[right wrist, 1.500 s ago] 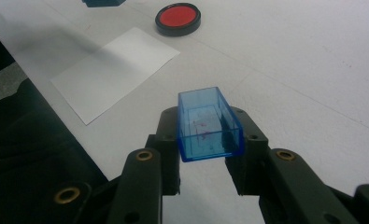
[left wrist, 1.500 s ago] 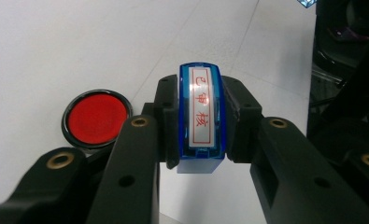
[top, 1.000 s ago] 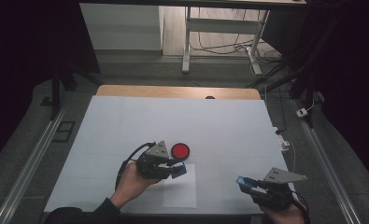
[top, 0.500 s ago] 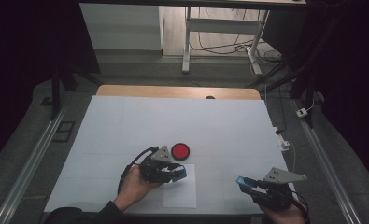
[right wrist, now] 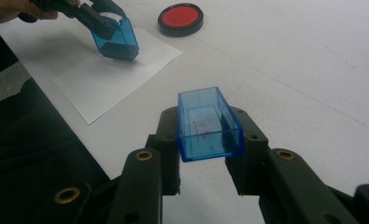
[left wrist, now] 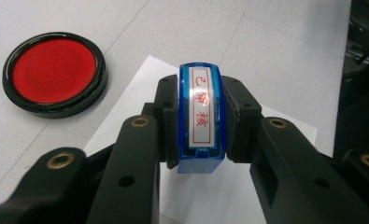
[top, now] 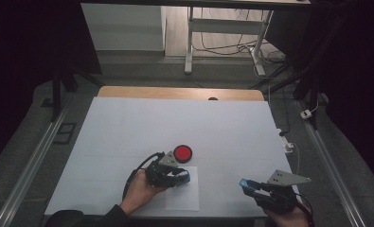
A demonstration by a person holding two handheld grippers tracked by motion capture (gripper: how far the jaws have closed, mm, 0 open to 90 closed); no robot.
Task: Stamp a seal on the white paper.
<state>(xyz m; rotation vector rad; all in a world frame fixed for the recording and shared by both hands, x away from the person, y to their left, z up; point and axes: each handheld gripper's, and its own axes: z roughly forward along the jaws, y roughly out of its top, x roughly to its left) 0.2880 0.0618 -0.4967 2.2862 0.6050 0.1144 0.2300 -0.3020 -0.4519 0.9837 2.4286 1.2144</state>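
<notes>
My left gripper (left wrist: 202, 126) is shut on a blue stamp (left wrist: 202, 116) with a white label printed in red. In the right gripper view the stamp (right wrist: 117, 39) stands base down on the far corner of a white paper sheet (right wrist: 112, 74). Whether it presses on the sheet I cannot tell. A round red ink pad (top: 182, 152) with a black rim lies just beyond the left gripper (top: 182, 177). My right gripper (right wrist: 208, 135) is shut on the stamp's clear blue cap (right wrist: 208, 123), open side up. It hovers near the table's front right edge (top: 246, 184).
The white table top (top: 175, 123) stretches away behind the ink pad. A wooden strip (top: 180, 92) runs along its far edge. Cables and a small white plug (top: 289, 144) lie off the right side. The person's dark sleeve (right wrist: 32, 154) is at the front.
My left hand has come down with the stamp, from beside the ink pad onto the paper's far corner. The right hand and the cap have stayed in place.
</notes>
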